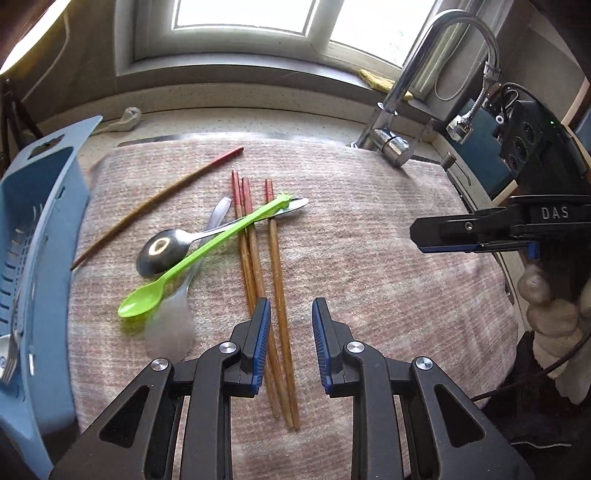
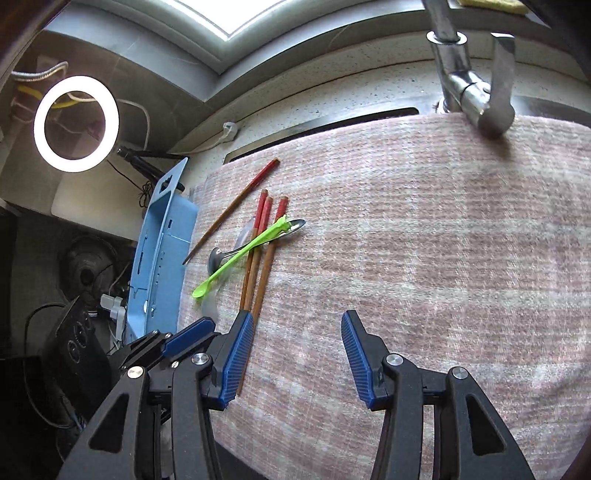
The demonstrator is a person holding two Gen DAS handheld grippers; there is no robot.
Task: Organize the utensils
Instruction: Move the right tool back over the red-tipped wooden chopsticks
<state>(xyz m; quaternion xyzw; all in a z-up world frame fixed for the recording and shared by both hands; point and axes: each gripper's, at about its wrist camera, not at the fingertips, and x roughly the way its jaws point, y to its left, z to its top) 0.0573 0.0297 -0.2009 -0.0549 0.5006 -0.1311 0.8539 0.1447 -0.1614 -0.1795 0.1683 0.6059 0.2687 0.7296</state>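
Left tongs (image 1: 288, 314) released, pads apart, low over the near ends of three chopsticks (image 1: 258, 280), straddling one; contact not clear. Right tongs (image 2: 297, 332) released too, gaping wide over bare towel (image 2: 424, 258), nothing between pads. In the left view, right tongs (image 1: 476, 236) at 3 o'clock, side-on, gloved hand (image 1: 550, 310) behind.

Utensils on the towel over the desk (image 1: 221, 122):
- Three chopsticks side by side, red tips toward 12 o'clock, running 12 to 6.
- Fourth chopstick (image 1: 155, 206) lying apart at 10 o'clock, slanted, red tip at 1 o'clock.
- Green spoon (image 1: 199, 254) lying diagonally across the three chopsticks, bowl at 7 o'clock, handle end at 1 o'clock.
- Metal spoon (image 1: 162, 251) under the green one, bowl at 9 o'clock of the chopsticks, handle tip poking out past the green handle.
- Clear plastic spoon (image 1: 173, 325) under both, bowl nearest camera at 7 o'clock; blurred.

Blue basket (image 1: 33, 236) tilted at 9 o'clock, touching the towel edge, fork (image 1: 9, 354) inside near the low end. Faucet (image 1: 402, 110) at 1 o'clock, window (image 1: 295, 18) at 12. Ring light (image 2: 75, 123) at 10 o'clock in the right view.
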